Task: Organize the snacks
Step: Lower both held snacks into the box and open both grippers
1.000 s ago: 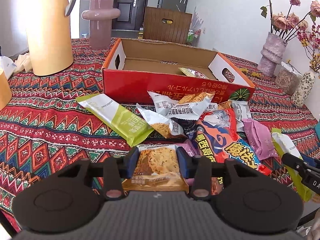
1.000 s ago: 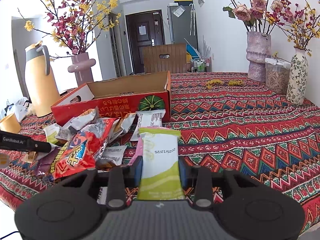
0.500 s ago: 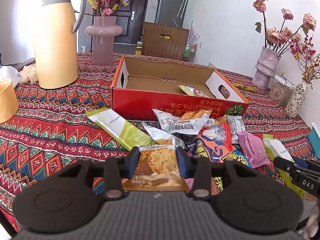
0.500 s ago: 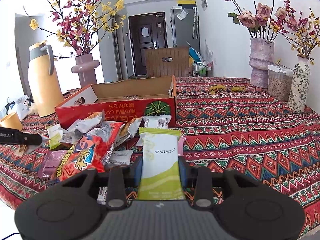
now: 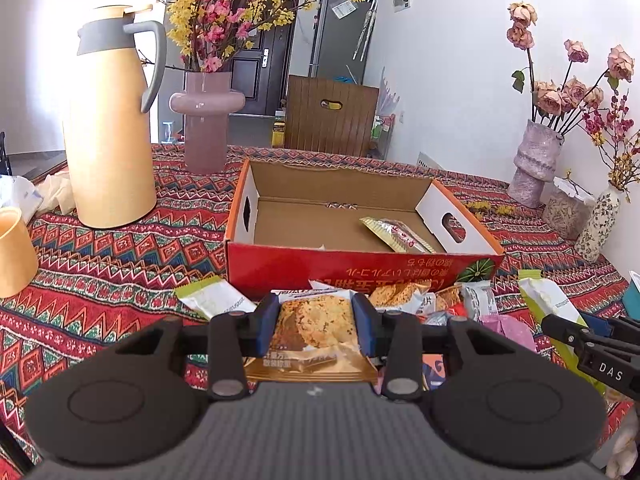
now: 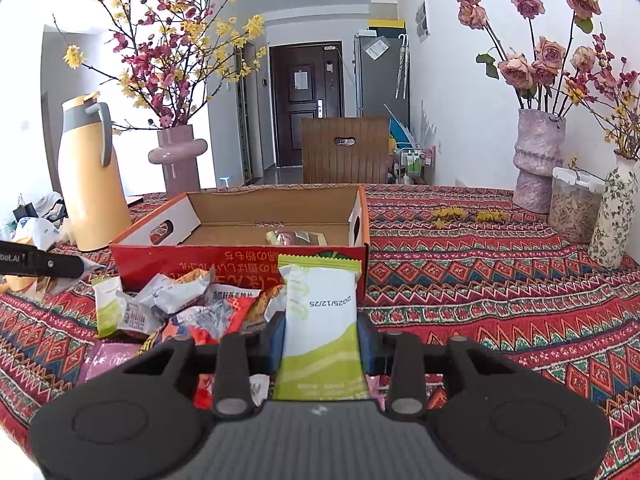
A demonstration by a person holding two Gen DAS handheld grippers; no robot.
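Red cardboard makes up the open box [image 5: 360, 268] standing on the patterned tablecloth [image 6: 500, 280], and everything else sorts itself around it. Inside the box, towards its right end, lies a single gold-edged snack packet [image 5: 398, 236]. Heaped against the box's near wall is a loose pile of snack packets [image 6: 180, 312], silver, red, pink and green.

The left gripper [image 5: 316, 322] hovers just in front of the box's near wall, its blue-padded fingers [image 5: 267, 320] closed on a cookie packet [image 5: 316, 328] with a brown lower edge, lifted above the pile. The right gripper [image 6: 320, 340] sits near the box's right front corner, fingers pressed in on a white and green packet [image 6: 320, 320] printed with a date, its top edge reaching up in front of the box's wall.

Left of the box stands a tall yellow thermos jug [image 5: 112, 128] with a grey handle; behind the box's left end is a mauve vase [image 5: 206, 120] of pink and yellow blossoms. Well to the right of the box are a rough pink vase of roses [image 6: 538, 160], a clear lidded container [image 6: 572, 204] and a floral vase [image 6: 614, 216]. A wooden chair back [image 6: 344, 150] rises beyond the box's far side.
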